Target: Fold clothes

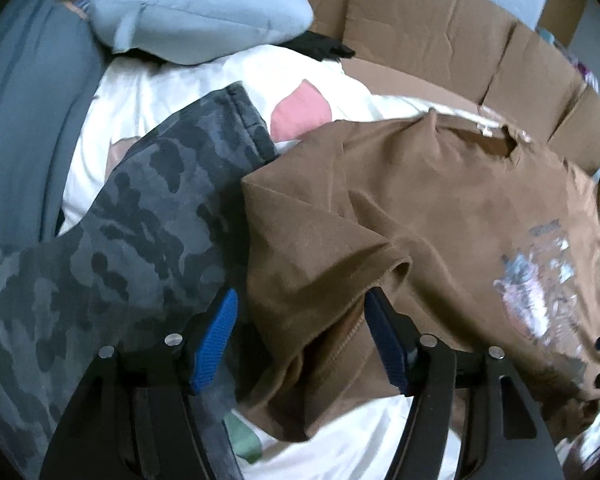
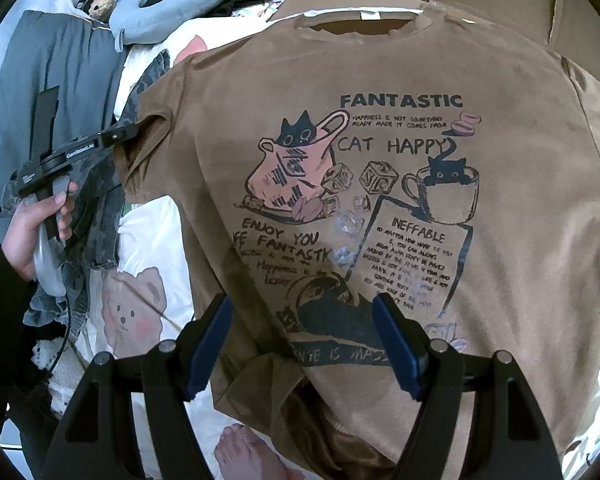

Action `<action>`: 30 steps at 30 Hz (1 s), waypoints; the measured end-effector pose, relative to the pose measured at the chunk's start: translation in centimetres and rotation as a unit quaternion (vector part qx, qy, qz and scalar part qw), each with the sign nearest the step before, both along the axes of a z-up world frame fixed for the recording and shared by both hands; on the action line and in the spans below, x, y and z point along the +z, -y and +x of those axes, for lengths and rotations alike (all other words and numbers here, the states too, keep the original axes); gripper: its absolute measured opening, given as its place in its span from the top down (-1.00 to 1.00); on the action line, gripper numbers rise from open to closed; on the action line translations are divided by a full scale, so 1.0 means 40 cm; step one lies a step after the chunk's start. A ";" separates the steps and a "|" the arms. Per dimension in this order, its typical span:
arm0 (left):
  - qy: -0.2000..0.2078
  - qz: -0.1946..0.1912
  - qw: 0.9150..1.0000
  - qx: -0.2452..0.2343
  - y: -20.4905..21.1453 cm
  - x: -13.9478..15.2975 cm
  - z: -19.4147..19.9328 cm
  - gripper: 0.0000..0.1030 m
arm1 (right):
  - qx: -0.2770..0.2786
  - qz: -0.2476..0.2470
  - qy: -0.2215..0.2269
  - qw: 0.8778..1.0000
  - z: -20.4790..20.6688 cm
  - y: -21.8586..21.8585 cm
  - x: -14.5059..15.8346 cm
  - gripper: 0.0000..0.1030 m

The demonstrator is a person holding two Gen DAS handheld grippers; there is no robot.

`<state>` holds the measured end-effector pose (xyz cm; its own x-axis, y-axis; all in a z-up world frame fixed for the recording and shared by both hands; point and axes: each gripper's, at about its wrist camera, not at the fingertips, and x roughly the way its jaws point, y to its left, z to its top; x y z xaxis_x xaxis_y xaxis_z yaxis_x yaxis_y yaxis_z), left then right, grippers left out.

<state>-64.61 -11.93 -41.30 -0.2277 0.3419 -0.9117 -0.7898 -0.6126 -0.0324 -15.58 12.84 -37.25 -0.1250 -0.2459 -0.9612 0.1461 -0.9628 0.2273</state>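
White bear-print bedding point(image 2: 148, 240) underfoot, flattened cardboard point(image 1: 420, 28) along the far edge. Spread print-side up across the bed point(image 1: 360, 452): a brown T-shirt point(image 2: 380, 184) with cat drawings, its collar toward the cardboard; beside its left sleeve, a gray camouflage garment point(image 1: 112, 248), with a pale blue neck pillow point(image 1: 204, 20) farther back. Seen with jaws wide apart and grasping nothing: the left gripper point(image 1: 304, 340), straddling the hem of that rumpled sleeve, and the right gripper point(image 2: 300, 344), poised over the shirt's lower print, well apart from the left one.
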 end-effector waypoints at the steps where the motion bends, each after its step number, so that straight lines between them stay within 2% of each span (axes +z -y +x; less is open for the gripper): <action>1: -0.003 -0.007 1.000 -0.005 -0.006 -0.007 0.000 0.25 | -0.003 -0.004 0.001 1.000 -0.002 0.002 -0.002 -0.39; 2: -0.001 -0.012 1.000 -0.007 -0.009 -0.013 -0.003 0.51 | -0.005 -0.009 0.003 1.000 -0.004 0.004 -0.003 -0.39; 4: 0.002 -0.017 1.000 -0.009 -0.012 -0.021 -0.008 0.63 | -0.007 -0.017 0.006 1.000 -0.014 0.009 -0.005 -0.39; 5: 0.002 -0.010 1.000 -0.005 -0.005 -0.011 -0.012 0.77 | -0.007 -0.019 0.006 1.000 -0.018 0.012 -0.006 -0.39; 9: 0.003 0.020 1.000 0.012 0.025 0.025 -0.031 0.87 | -0.007 -0.032 0.010 0.999 -0.042 0.028 -0.011 -0.39; 18: 0.009 0.087 0.995 0.055 0.098 0.112 -0.083 0.87 | 0.015 -0.035 0.015 0.999 -0.106 0.083 -0.039 -0.39; 22: 0.024 0.117 0.989 0.085 0.137 0.137 -0.122 0.87 | 0.022 -0.032 0.015 0.999 -0.124 0.097 -0.048 -0.39; 25: 0.040 0.142 0.982 0.120 0.182 0.143 -0.162 0.87 | 0.024 -0.027 0.018 0.999 -0.132 0.099 -0.059 -0.39; 30: 0.058 0.158 0.974 0.155 0.236 0.127 -0.212 0.87 | 0.020 -0.014 0.032 0.999 -0.145 0.086 -0.095 -0.39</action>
<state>-73.09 -21.38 -36.22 -0.2656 0.5403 -0.7985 -0.5488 -0.7656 -0.3355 -21.40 9.39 -41.03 -0.0528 -0.2765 -0.9596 0.1682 -0.9496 0.2644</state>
